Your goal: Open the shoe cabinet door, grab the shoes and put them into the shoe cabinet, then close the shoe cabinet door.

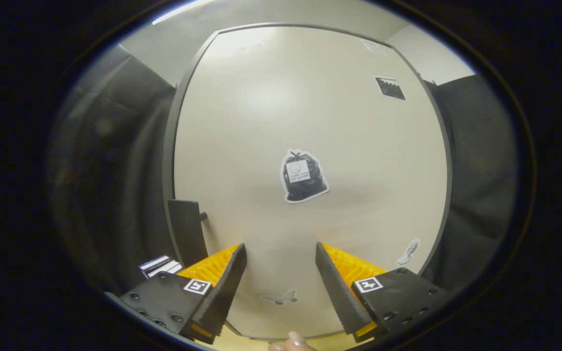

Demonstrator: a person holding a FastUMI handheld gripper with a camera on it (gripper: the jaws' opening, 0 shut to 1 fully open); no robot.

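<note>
Fingers of our gripper point(281, 273) stand well apart with nothing between them — we hold no shoe and touch nothing we can see. We point them square at the cabinet door point(310, 122), which looks shut and flat before us, so we judge this is the approach to open it. Its handle point(187, 234) is a dark upright bar at the door's left edge, just beyond and left of our left finger; we would need to shift that way to catch it. On the door we see a bag-shaped sticker point(303, 176) in the middle, a butterfly sticker point(281, 297) low down between our fingers, and a dark square marker point(390, 88) up right. A small striped box point(160, 265) lies by the handle's foot. Shoes we cannot place from here. A fingertip point(291, 342) shows under the door's lower edge.
</note>
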